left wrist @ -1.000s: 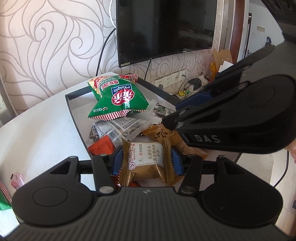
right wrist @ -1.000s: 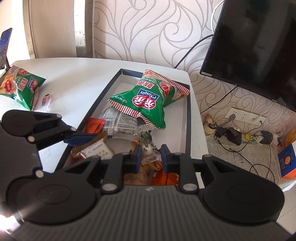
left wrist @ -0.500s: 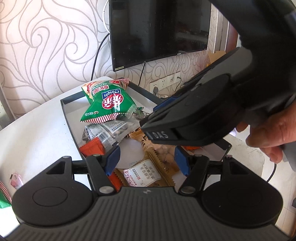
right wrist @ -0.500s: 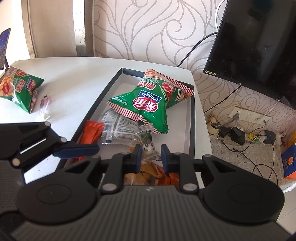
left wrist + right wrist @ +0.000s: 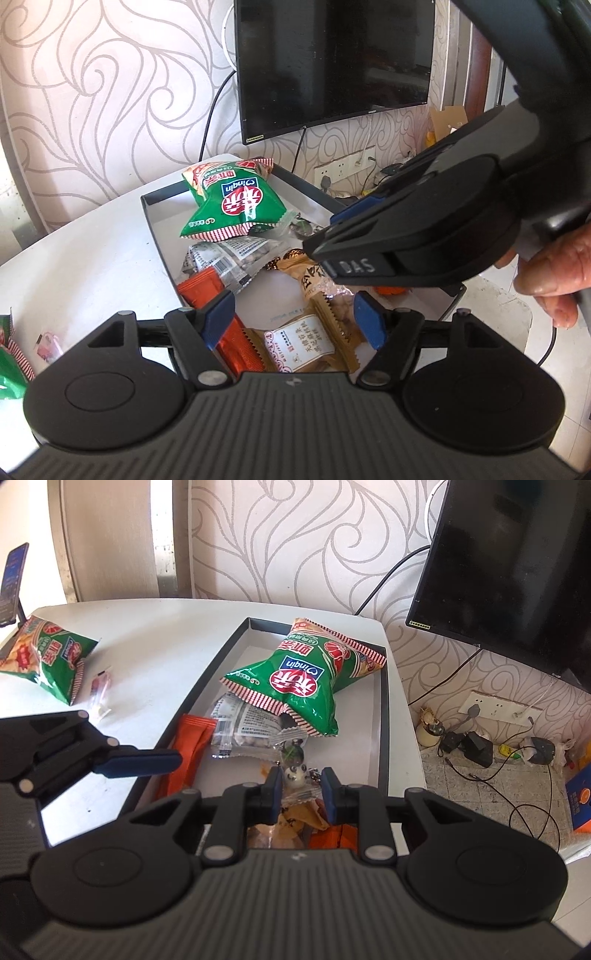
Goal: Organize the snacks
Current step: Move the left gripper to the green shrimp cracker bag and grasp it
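A dark-rimmed tray [image 5: 155, 197] holds several snacks: a green chip bag [image 5: 234, 201], a clear nut packet [image 5: 236, 258], an orange packet [image 5: 207, 290] and brown pastry packets [image 5: 301, 341]. My left gripper [image 5: 293, 319] is open and empty above the brown packets. My right gripper [image 5: 301, 786] is partly shut around a small clear-wrapped candy [image 5: 295, 775] over the tray [image 5: 384, 716]. The green chip bag [image 5: 299, 681] lies at the tray's far end. The left gripper's fingers [image 5: 136, 762] show at left in the right wrist view.
A second green chip bag [image 5: 44, 657] and a small pink candy [image 5: 99, 683] lie on the white table [image 5: 147, 646] left of the tray. A phone [image 5: 13, 579] stands at the far left. A TV [image 5: 332, 62] hangs on the wall behind. Cables and sockets [image 5: 498, 709] lie right.
My left gripper opened and let go of the brown pastry packet, which now lies in the tray. The left gripper pulled back. The right gripper stayed around the candy.
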A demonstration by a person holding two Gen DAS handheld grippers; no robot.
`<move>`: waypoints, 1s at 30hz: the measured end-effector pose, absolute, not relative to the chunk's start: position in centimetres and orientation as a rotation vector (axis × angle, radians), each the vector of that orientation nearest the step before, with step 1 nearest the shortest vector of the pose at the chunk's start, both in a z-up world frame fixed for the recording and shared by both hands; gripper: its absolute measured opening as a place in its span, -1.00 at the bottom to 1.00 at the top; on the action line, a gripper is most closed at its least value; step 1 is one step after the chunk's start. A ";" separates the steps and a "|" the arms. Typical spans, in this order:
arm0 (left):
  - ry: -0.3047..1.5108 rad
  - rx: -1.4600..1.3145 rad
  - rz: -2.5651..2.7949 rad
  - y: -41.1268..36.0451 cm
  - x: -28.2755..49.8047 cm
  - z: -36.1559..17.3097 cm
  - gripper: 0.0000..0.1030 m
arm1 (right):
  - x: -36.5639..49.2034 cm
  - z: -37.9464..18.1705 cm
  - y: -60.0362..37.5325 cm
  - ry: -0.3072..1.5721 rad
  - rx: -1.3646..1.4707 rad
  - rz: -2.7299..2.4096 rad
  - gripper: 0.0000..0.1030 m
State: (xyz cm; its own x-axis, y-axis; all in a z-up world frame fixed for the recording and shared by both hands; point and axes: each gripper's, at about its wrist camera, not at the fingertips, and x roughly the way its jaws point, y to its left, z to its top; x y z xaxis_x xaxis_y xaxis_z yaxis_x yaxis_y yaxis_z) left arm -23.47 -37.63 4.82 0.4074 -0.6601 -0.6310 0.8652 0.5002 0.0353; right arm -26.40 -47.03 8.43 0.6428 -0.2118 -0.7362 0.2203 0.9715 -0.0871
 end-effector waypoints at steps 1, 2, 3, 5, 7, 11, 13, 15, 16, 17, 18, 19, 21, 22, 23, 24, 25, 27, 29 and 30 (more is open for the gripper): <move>0.601 0.384 -0.987 -37.5 -23.5 4.9 0.49 | -26.5 8.5 -47.0 0.835 0.013 -0.246 -0.48; 0.601 0.381 -0.985 -37.4 -23.6 4.9 0.50 | -26.6 8.5 -47.0 0.833 0.014 -0.244 -0.48; 0.600 0.379 -0.981 -37.4 -23.6 4.9 0.51 | -26.7 8.5 -47.0 0.831 0.015 -0.242 -0.48; 0.601 0.376 -0.976 -37.3 -23.7 5.0 0.52 | -26.9 8.6 -47.0 0.833 0.018 -0.240 -0.48; 0.602 0.372 -0.971 -37.2 -23.7 5.0 0.54 | -27.1 8.6 -47.1 0.836 0.025 -0.233 -0.48; 0.603 0.369 -0.957 -37.2 -23.9 4.9 0.64 | -27.3 8.6 -47.1 0.825 0.034 -0.216 -0.35; 0.601 0.367 -0.952 -37.3 -24.0 5.0 0.64 | -27.4 8.5 -47.2 0.820 0.032 -0.215 -0.34; 0.598 0.364 -0.948 -37.3 -24.1 5.1 0.64 | -27.4 8.7 -47.4 0.815 0.042 -0.209 -0.34; 0.597 0.361 -0.944 -37.3 -24.1 5.1 0.64 | -27.5 8.8 -47.5 0.811 0.045 -0.203 -0.34; 0.596 0.355 -0.940 -37.3 -24.1 5.2 0.64 | -27.5 8.8 -47.6 0.809 0.045 -0.197 -0.34; 0.595 0.349 -0.935 -37.3 -24.1 5.2 0.64 | -27.6 8.9 -47.6 0.806 0.044 -0.190 -0.34; 0.595 0.340 -0.927 -37.2 -24.1 5.3 0.64 | -27.7 9.0 -47.6 0.804 0.044 -0.184 -0.34; 0.593 0.326 -0.909 -37.1 -24.1 5.5 0.64 | -27.7 9.2 -47.8 0.799 0.050 -0.169 -0.34; 0.589 0.321 -0.897 -37.0 -24.1 5.6 0.64 | -27.6 9.3 -47.9 0.797 0.054 -0.158 -0.34; 0.582 0.314 -0.882 -36.9 -24.1 5.8 0.64 | -27.6 9.3 -47.9 0.796 0.056 -0.151 -0.34; 0.579 0.306 -0.868 -36.8 -24.0 5.9 0.64 | -27.4 9.4 -48.0 0.793 0.058 -0.142 -0.34; 0.578 0.295 -0.854 -36.7 -23.9 6.0 0.64 | -27.2 9.5 -48.0 0.790 0.061 -0.133 -0.34; 0.576 0.273 -0.820 -36.4 -23.6 6.1 0.64 | -26.8 9.8 -48.0 0.784 0.066 -0.107 -0.34; 0.571 0.259 -0.789 -36.2 -23.3 6.2 0.64 | -26.3 10.1 -47.8 0.778 0.057 -0.079 -0.34; 0.568 0.253 -0.771 -36.1 -23.3 6.3 0.64 | -25.9 10.3 -47.7 0.774 0.048 -0.063 -0.34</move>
